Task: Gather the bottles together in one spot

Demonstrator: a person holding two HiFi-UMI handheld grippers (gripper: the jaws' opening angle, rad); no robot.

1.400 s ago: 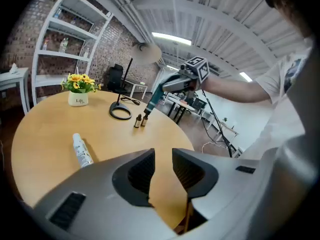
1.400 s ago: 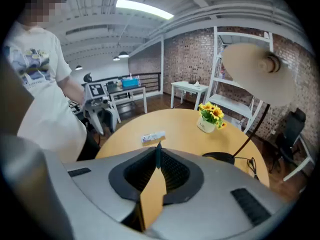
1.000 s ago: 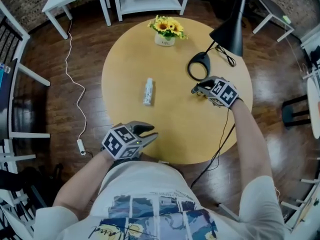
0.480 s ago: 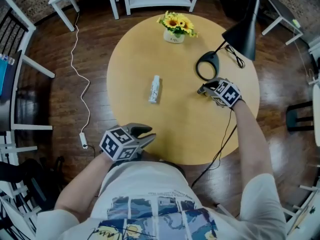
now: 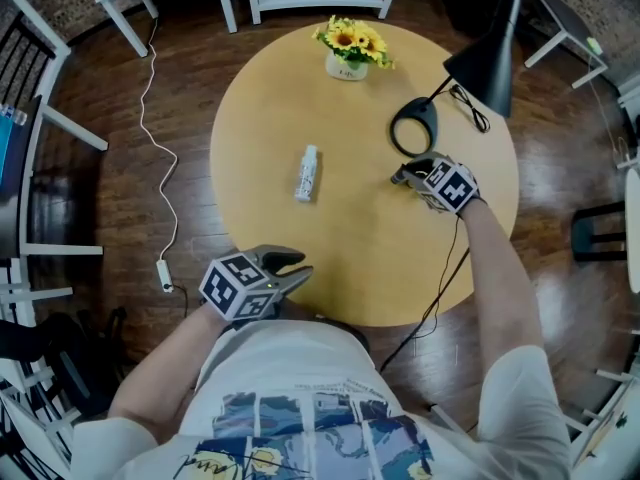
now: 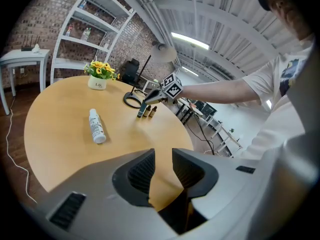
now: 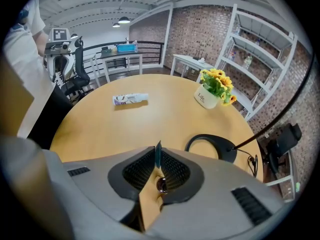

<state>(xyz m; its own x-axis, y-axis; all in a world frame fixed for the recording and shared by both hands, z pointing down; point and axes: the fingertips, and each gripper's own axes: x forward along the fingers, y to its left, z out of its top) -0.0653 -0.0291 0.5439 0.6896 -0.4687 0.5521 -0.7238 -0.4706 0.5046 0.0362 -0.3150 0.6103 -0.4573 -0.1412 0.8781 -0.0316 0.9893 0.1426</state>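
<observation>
On round wooden table (image 5: 255,108), near the middle: white bottle (image 5: 307,173) lying on its side, alone, well apart from the other bottles. It is opaque, so contents not visible.

Far edge of table: small white pot (image 5: 346,66), upright, holding yellow sunflowers (image 5: 352,40).

Right side of table: black ring-shaped lamp base (image 5: 422,116), with the black lamp head (image 5: 487,63) hanging above that edge.

Just beside the lamp base, on the person's side, is the bottle cluster. The left gripper view shows a slim teal bottle (image 6: 141,110) standing upright. Two small brown bottles (image 6: 148,112) stand upright just beside it. Cannot tell if the three touch. Fill level not readable on any of them.

Right gripper (image 5: 403,175) points steeply down onto the teal bottle's top. Its own view shows a thin teal sliver between the jaws, with both pads against it. The jaws have just been opening, and the gap is very narrow. A small round dark cap shows lower in that gap. Cannot tell which bottle it belongs to.

Left gripper (image 5: 293,266) is held low at the near table edge, in front of the person's shirt, well apart from every bottle. Its jaws are drawn together with only a slit between the ribbed pads. Nothing is in the slit; only bare tabletop shows through it.

Task state: three bottles grouped by the lamp base, the white bottle lying apart mid-table.
</observation>
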